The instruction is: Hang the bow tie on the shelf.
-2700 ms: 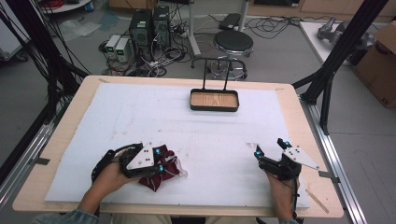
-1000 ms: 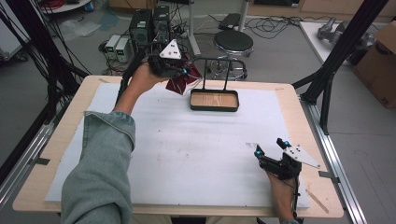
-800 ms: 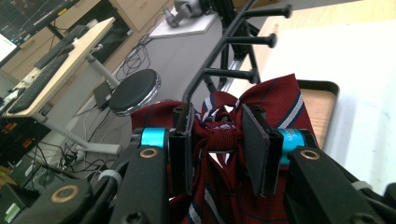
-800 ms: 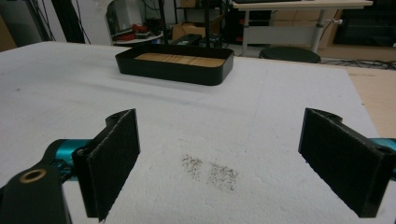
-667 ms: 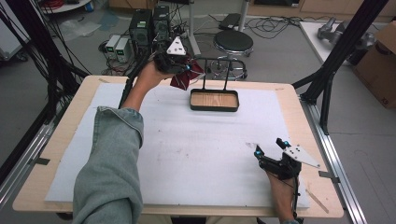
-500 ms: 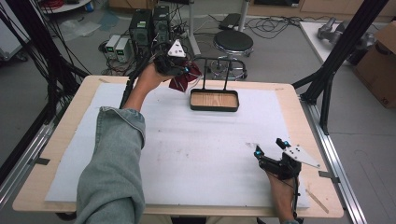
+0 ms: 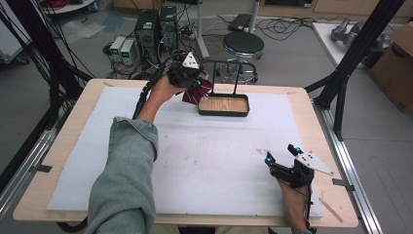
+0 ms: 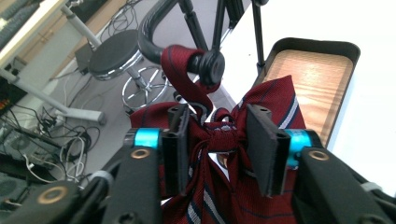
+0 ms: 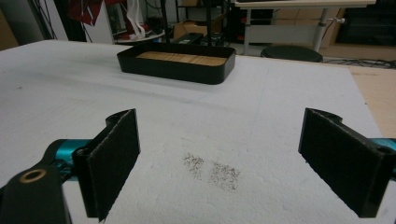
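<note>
The left gripper point(image 7: 194, 80) is raised at the far side of the surface point(image 7: 63, 146), just left of a black tray point(image 7: 223, 105) with a wooden floor. Its jaws are narrowed on a dark red striped necktie point(image 8: 261, 100), pinching the cloth at its knot. In the left gripper view a loop of the necktie is hooked over the rounded end of a black metal rack point(image 8: 210, 63), whose thin posts rise from the tray's far edge. The rest of the cloth hangs below the jaws, beside the tray's left end.

The right gripper point(image 7: 282, 156) rests low at the near right of the surface, on the white foam sheet point(image 7: 214, 161) that covers it. Its jaws are spread wide with nothing between them. Between them, on the sheet, lies a dark smudge point(image 9: 212, 170). On the floor beyond the surface stands a round black stool point(image 7: 242, 45).
</note>
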A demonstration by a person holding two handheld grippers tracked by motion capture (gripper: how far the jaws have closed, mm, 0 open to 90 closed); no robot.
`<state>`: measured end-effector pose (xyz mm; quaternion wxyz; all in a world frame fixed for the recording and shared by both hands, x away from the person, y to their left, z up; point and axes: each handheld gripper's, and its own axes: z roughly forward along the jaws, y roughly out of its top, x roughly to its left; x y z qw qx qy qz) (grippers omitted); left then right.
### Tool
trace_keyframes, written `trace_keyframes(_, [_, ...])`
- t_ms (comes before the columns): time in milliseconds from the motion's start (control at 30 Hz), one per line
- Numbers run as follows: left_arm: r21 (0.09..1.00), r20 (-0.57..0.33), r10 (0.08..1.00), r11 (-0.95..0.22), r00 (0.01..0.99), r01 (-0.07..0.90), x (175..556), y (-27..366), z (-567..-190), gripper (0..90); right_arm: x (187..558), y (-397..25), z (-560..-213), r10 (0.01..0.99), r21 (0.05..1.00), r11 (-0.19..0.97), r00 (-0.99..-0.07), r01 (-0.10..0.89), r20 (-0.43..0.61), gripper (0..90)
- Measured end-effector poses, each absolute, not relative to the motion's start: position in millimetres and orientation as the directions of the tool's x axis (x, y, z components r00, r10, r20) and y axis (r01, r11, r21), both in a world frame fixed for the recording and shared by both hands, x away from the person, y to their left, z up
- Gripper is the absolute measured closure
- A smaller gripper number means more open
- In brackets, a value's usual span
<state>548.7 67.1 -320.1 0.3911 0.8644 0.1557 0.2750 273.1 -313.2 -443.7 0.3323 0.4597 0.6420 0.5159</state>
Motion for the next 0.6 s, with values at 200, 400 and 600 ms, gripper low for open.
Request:
trace_keyframes(200, [0.786, 0.316, 0.522, -0.612, 0.792, 0.09, 544.7, 77.4, -319.0, 47.8, 273.4, -313.3, -443.7, 0.933, 0.968, 0.044, -0.356, 0.246, 0.048, 11.5])
trace_keyframes(400, [0.806, 0.282, 0.566, -0.578, 0.775, 0.129, 528.6, 99.7, -318.7, 42.7, 273.6, -313.3, -443.8, 0.933, 0.968, 0.041, -0.356, 0.246, 0.051, 11.5])
trace_keyframes(600, [0.845, 0.244, 0.612, -0.514, 0.752, 0.144, 495.1, 125.7, -319.9, 37.0, 273.8, -313.2, -443.8, 0.933, 0.968, 0.039, -0.356, 0.247, 0.053, 11.5])
